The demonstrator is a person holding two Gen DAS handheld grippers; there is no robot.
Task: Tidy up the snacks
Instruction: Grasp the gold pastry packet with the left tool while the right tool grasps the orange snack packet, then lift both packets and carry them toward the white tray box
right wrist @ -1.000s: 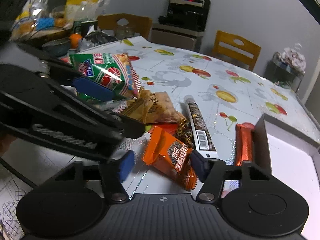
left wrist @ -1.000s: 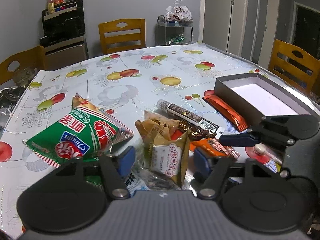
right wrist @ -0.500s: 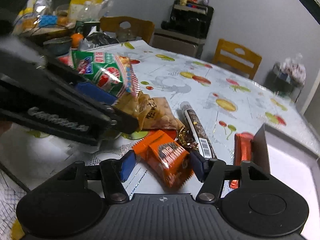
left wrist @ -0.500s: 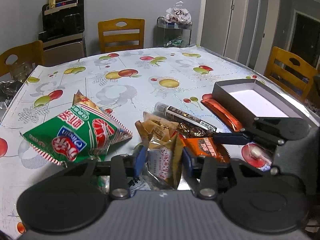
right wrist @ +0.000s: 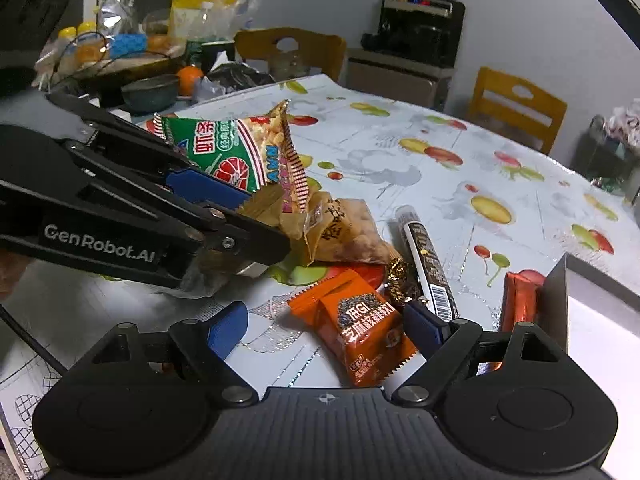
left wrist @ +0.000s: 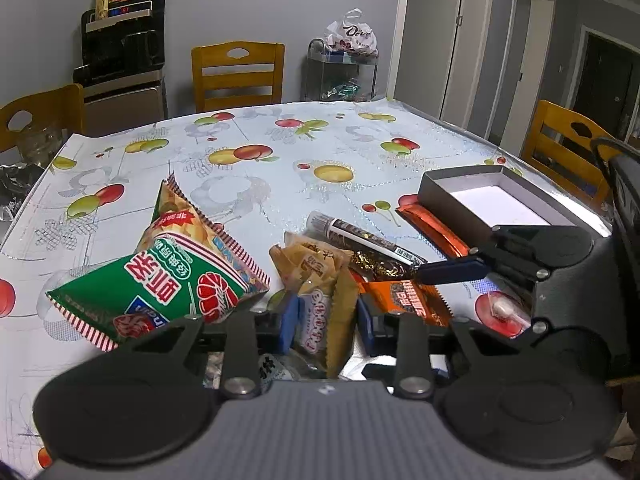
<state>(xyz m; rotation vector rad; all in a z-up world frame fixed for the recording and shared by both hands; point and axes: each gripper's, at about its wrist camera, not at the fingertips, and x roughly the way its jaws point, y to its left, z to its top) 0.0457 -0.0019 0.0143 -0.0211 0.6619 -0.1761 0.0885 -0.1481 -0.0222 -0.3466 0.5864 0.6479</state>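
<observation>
Item: your left gripper (left wrist: 325, 320), jaws just closing, pinched the tan packet (left wrist: 326, 320) in the pile beside the box (left wrist: 452, 200).
Right gripper (right wrist: 324, 320) spread wide, empty, around the orange packet (right wrist: 360, 336).
Risk: thin wrapper could slip.

On the desk (left wrist: 248, 148), the shrimp-chip bag (left wrist: 160, 276) lies lower left of the frame, the wrapped pastry (left wrist: 320, 312) at lower centre, the long tube (left wrist: 360, 236) right of centre, and the open box (left wrist: 496, 204) at right.

Black tool (right wrist: 320, 326), blue pads (right wrist: 226, 328), white lettering
</observation>
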